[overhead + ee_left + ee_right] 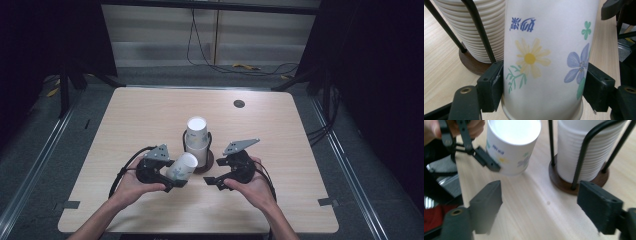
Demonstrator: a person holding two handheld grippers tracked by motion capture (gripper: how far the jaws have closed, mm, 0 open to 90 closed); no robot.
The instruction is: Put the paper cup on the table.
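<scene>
I have a single paper cup (pixel 182 166) clamped in my left hand-held gripper (pixel 176 181), the two black pads pressing its flowered wall on opposite sides close to the rim. The cup is tilted, its closed bottom turned up and toward the cup rack (pixel 199 150), its mouth toward me, and it hangs just above the counter (pixel 300 150), just left of the rack. I hold it by the wall near the rim because that is the stiffest part of a thin cup; a squeeze in the middle would dent it.

The rack stands near the middle of the counter: a round dark wooden base with black wire uprights that keep the stack of cups (pixel 196 134) inside it upright. The cups sit nested upside down, so I judge each one is taken off over the top of the uprights.

My right hand-held gripper (pixel 214 181) is just right of the rack's base, low over the counter and pointing toward the held cup. Its jaws stand apart with only bare wood between them, gripping nothing. From its own view the cup's white bottom (pixel 513 131) lies ahead and to the left of the rack. I take it that this hand is lined up to meet the cup, perhaps to take it over or steady it.
</scene>
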